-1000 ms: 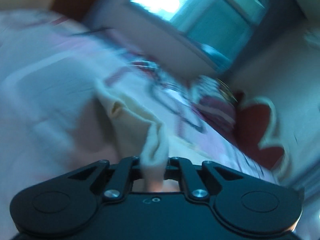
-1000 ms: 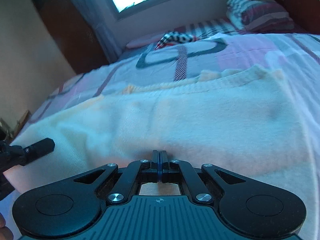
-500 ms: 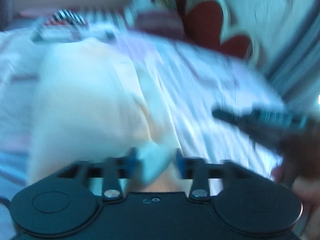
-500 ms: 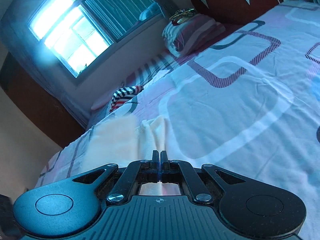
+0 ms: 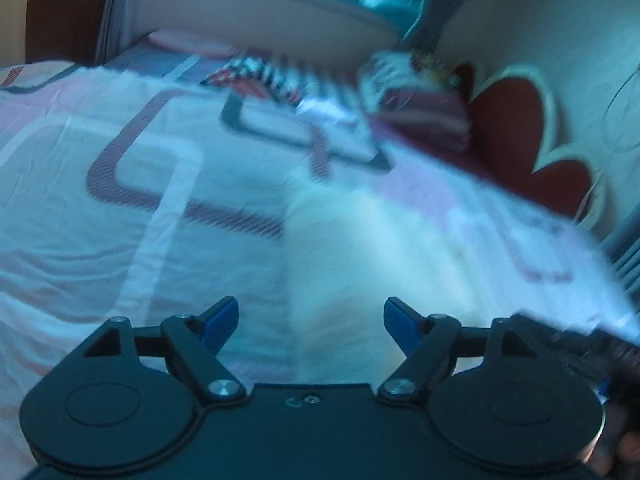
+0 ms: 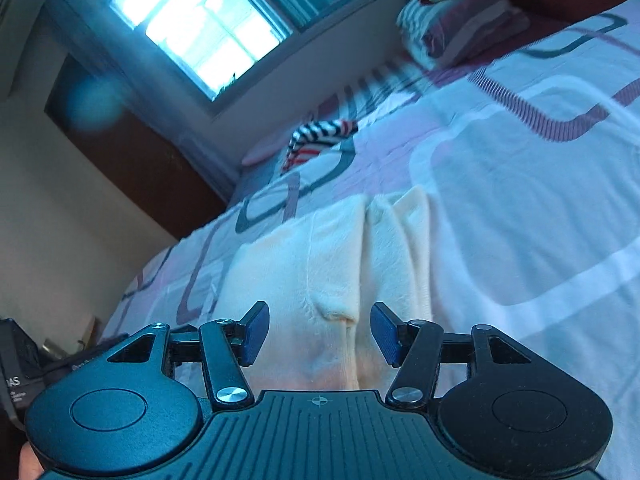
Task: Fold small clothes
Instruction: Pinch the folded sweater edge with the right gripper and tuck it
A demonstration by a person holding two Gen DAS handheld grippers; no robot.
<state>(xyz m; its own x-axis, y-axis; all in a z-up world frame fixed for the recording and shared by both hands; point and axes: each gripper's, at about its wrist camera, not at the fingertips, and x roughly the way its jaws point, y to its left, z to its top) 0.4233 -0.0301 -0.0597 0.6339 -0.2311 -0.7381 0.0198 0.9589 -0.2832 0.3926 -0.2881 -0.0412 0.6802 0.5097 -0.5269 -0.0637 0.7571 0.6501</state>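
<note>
A cream knitted garment (image 6: 320, 264) lies folded lengthwise on the patterned bedsheet (image 6: 520, 208). My right gripper (image 6: 319, 330) is open, its blue pads on either side of the garment's near end, holding nothing. In the left wrist view the same garment (image 5: 360, 256) is a blurred pale strip ahead. My left gripper (image 5: 311, 322) is open and empty over its near edge. The other gripper (image 5: 580, 344) shows at the right edge of that view.
A striped red, white and dark cloth (image 6: 320, 136) lies further up the bed. Striped pillows (image 6: 460, 24) rest by the dark red headboard (image 5: 520, 140). A window (image 6: 200, 28) is behind the bed. A dark object (image 6: 16, 376) sits at the left.
Both grippers were shut on the cream garment; both have opened and let it go. The garment now lies in a narrower folded strip on the bed.
</note>
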